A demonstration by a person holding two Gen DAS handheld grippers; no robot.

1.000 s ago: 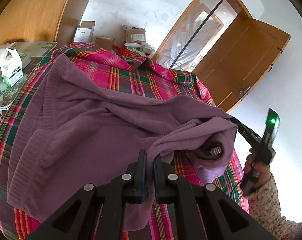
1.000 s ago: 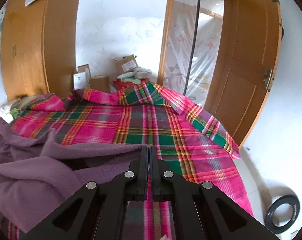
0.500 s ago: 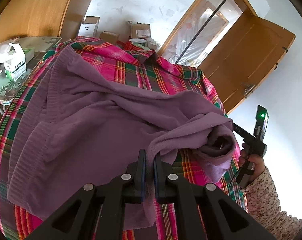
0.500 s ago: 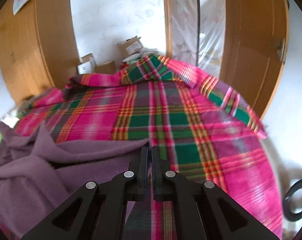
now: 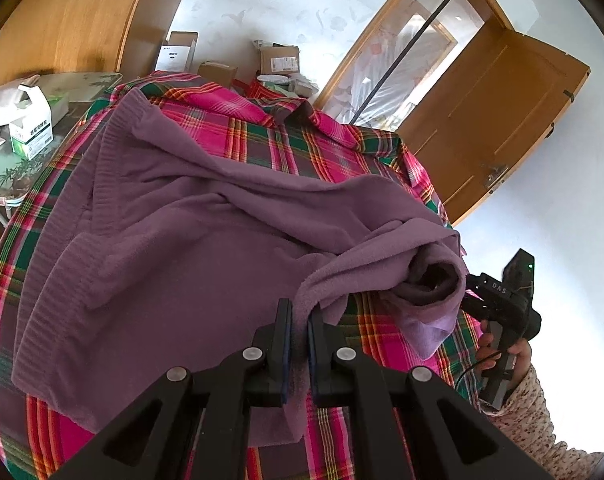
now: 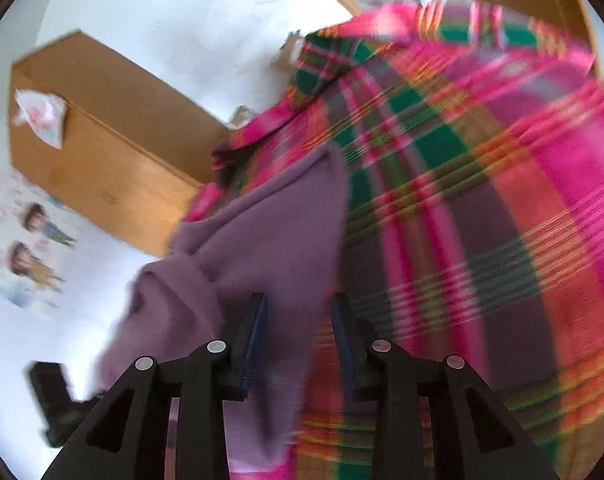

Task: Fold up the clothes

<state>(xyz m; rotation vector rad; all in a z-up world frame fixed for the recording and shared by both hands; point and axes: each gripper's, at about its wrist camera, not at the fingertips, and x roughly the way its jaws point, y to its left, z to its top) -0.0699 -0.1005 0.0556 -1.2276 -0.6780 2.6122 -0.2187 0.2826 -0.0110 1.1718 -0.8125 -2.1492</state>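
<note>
1. At far left in the left wrist view, a side table (image 5: 6, 184) carries a white and green box (image 5: 32, 134); behind it stands a wooden wardrobe (image 5: 74, 20).
2. The purple sweater (image 5: 174, 248) lies rumpled across the plaid bedcover (image 5: 302, 148); its ribbed hem runs along the left edge.
3. The left gripper (image 5: 298, 332) is clenched on a fold of the sweater, the cloth pinched between its fingers.
4. Further right, a bunched part of the sweater lifts toward the right gripper (image 6: 298, 336); a hand (image 5: 505, 354) grips its handle; the blurred right wrist view shows its jaws parted, sweater fabric between them.
5. At far right stands an open wooden door (image 5: 501, 120).
</note>
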